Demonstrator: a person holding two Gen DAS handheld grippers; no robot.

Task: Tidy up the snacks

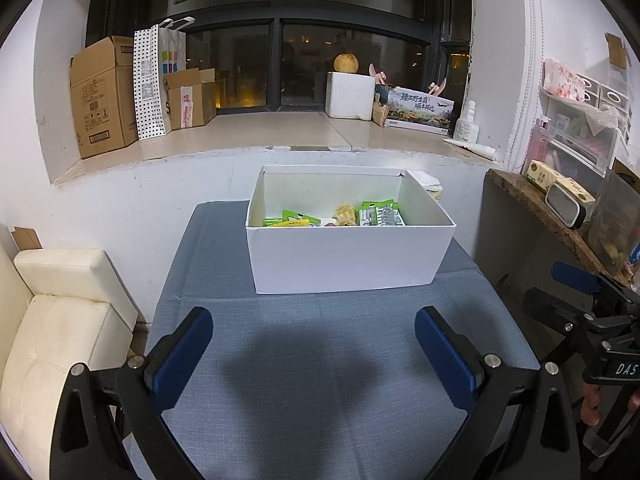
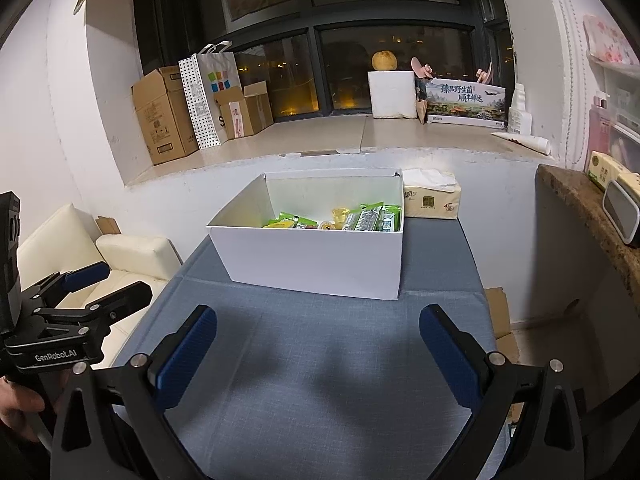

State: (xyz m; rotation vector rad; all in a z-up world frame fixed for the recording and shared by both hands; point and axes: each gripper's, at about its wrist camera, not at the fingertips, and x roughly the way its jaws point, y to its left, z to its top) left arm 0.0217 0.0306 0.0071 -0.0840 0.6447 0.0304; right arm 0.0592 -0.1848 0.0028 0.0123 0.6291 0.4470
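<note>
A white cardboard box [image 1: 344, 258] [image 2: 316, 258] stands at the far end of a table covered in blue-grey cloth [image 1: 320, 380] [image 2: 320, 380]. Inside lie green snack packets [image 1: 380, 214] [image 2: 370, 218] and a yellow jelly cup [image 1: 346, 214] [image 2: 340, 214]. My left gripper [image 1: 314, 334] hovers open over the bare cloth in front of the box, nothing between its blue pads. My right gripper [image 2: 318, 334] is likewise open and empty, short of the box. Each gripper shows at the edge of the other's view: the right gripper [image 1: 576, 276] and the left gripper [image 2: 104, 280].
A tissue pack [image 2: 432, 200] sits behind the box on the right. A cream sofa [image 1: 60, 320] stands left of the table, a stone-topped counter [image 1: 552, 220] with a clock and cartons to the right. Cardboard boxes and bags line the window sill [image 1: 280, 132].
</note>
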